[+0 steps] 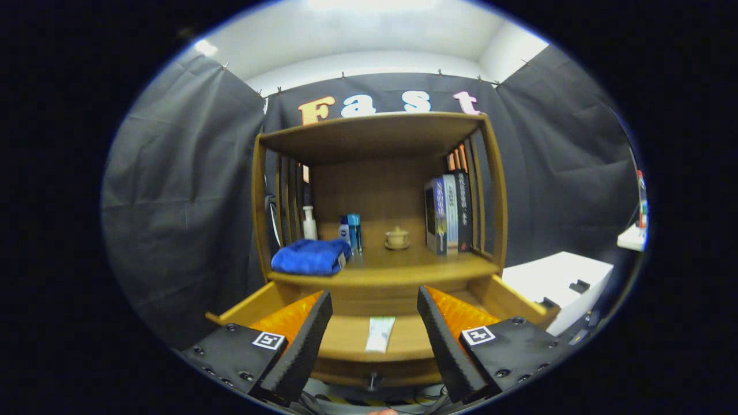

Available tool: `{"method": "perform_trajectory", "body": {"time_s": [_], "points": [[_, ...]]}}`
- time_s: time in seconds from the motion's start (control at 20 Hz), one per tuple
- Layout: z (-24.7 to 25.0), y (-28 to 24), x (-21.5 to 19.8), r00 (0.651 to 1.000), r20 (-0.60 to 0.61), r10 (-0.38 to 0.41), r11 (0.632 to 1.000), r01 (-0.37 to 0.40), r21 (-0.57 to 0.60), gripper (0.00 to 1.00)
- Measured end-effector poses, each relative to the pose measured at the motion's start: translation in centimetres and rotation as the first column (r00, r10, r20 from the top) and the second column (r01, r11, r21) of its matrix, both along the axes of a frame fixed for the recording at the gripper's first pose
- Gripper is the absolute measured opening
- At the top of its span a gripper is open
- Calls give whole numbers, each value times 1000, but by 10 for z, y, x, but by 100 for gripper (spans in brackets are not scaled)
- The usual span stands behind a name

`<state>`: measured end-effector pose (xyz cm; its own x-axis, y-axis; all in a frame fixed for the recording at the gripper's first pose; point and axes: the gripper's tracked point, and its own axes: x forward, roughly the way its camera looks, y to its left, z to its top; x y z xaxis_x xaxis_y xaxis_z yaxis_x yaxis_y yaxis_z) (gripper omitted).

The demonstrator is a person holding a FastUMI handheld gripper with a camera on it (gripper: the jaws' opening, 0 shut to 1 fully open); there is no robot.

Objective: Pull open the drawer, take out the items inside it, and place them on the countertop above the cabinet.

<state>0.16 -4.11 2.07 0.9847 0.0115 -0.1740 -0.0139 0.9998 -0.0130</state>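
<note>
We see the wooden drawer (346, 340) already pulled open — a flat white tube (380, 334) lies on its floor near the front edge, untouched. Our gripper (375, 311) hangs above it, fingers spread wide. Lifting the tube to the wooden countertop (398, 275), beside the folded blue towel (310, 257), remains.

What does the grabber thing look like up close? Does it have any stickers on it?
The gripper has two wedge-shaped fingers with a bumpy, ridged texture. Each sits on a dark flat block with round screws, and each block carries a small square black-and-white marker, like a sticker. Its fingers stand open.
</note>
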Motion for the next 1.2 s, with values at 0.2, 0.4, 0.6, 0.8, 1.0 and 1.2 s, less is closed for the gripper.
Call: {"method": "perform_trajectory", "body": {"time_s": [0.2, 0.4, 0.6, 0.8, 1.0, 1.2], "points": [[-17, -21, 98, 969, -236, -68, 997, 60, -42, 96], [-131, -17, 117, 806, -588, -62, 998, 57, -26, 99], [-199, -14, 103, 675, -735, -68, 998, 52, -45, 99], [-234, -21, 85, 545, -832, -108, 994, 52, -95, 99], [-249, -27, 78, 479, -870, -120, 993, 69, -98, 97], [-255, -31, 70, 444, -889, -107, 993, 100, -70, 74]]}}
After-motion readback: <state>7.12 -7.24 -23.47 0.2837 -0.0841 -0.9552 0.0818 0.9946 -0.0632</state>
